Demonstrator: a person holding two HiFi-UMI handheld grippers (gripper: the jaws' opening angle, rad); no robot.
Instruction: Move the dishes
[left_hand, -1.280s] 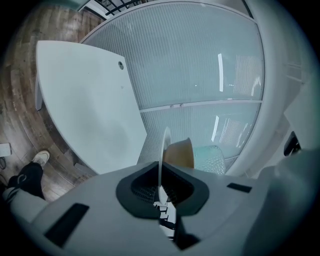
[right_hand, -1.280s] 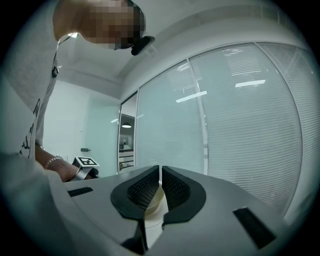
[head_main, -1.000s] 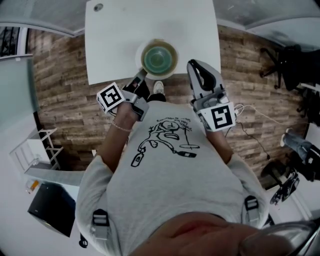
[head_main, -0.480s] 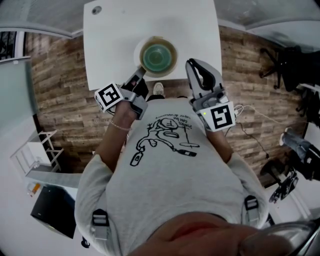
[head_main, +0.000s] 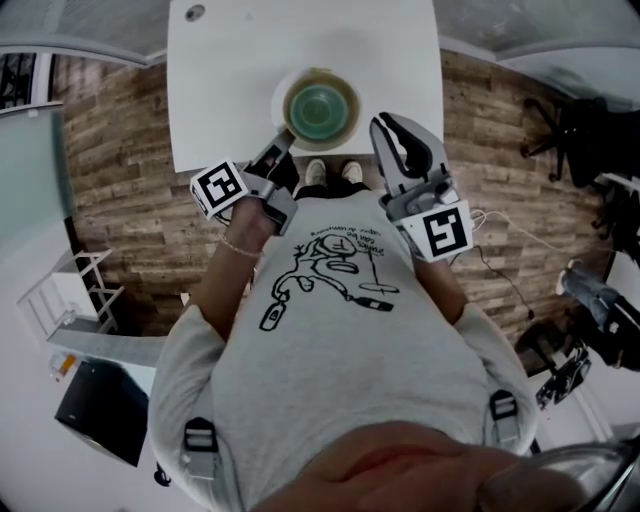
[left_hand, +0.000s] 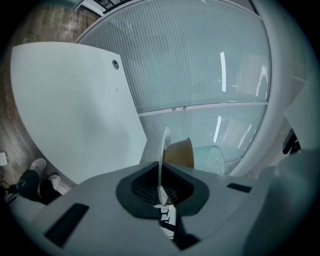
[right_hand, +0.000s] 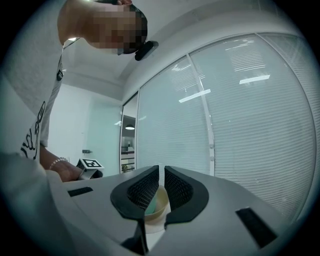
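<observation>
Left gripper (left_hand: 161, 187) clamped on the rim of a white plate (left_hand: 163, 150), tan bowl (left_hand: 180, 152) and green bowl (head_main: 320, 112) nested on it, over the white table's (head_main: 230, 80) near edge, right gripper (right_hand: 161, 187) closed and empty beside the stack

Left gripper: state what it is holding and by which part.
The left gripper is shut on the white plate, gripping its rim on the person's side. The plate carries a tan bowl with a green bowl inside.
</observation>
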